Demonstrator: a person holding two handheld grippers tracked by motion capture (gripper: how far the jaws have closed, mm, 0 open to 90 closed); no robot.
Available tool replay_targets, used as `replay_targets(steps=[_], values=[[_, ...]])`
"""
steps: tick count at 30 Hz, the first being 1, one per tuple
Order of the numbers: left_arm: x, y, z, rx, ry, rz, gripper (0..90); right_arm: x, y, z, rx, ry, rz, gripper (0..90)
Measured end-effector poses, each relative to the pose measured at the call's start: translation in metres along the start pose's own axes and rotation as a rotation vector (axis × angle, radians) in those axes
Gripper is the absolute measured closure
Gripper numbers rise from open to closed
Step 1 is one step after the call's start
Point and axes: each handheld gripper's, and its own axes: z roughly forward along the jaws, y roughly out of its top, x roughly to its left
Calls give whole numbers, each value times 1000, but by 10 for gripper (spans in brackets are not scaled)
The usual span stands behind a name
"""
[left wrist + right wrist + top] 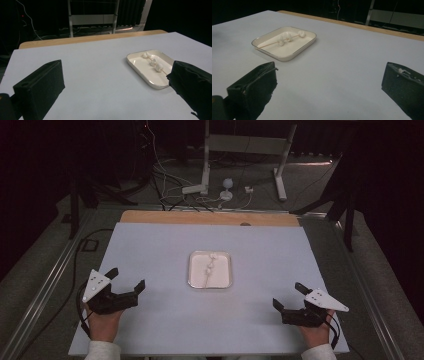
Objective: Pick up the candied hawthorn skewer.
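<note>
A white square tray (192, 279) (140, 69) (272, 53) lies in the middle of the pale table. In it rests a thin wooden skewer with white marshmallows (210, 266) (154, 63) (287, 38) threaded along it. My left gripper (126, 281) (117, 85) stands open near the table's front left, jaws pointing toward the tray and nothing between them. My right gripper (289, 296) (329, 87) stands open near the front right, also empty, well short of the tray.
The pale sheet (150, 245) covers a wooden table whose bare edge (210, 218) shows at the back. Beyond it the floor holds cables, a metal stand (205, 160) and a small white lamp-like object (227, 187).
</note>
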Motion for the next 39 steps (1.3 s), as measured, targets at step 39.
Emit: replay_targets(steps=[39], values=[[-23, 12, 45, 45, -58, 4, 6, 0, -1, 3, 13, 13, -1, 0]])
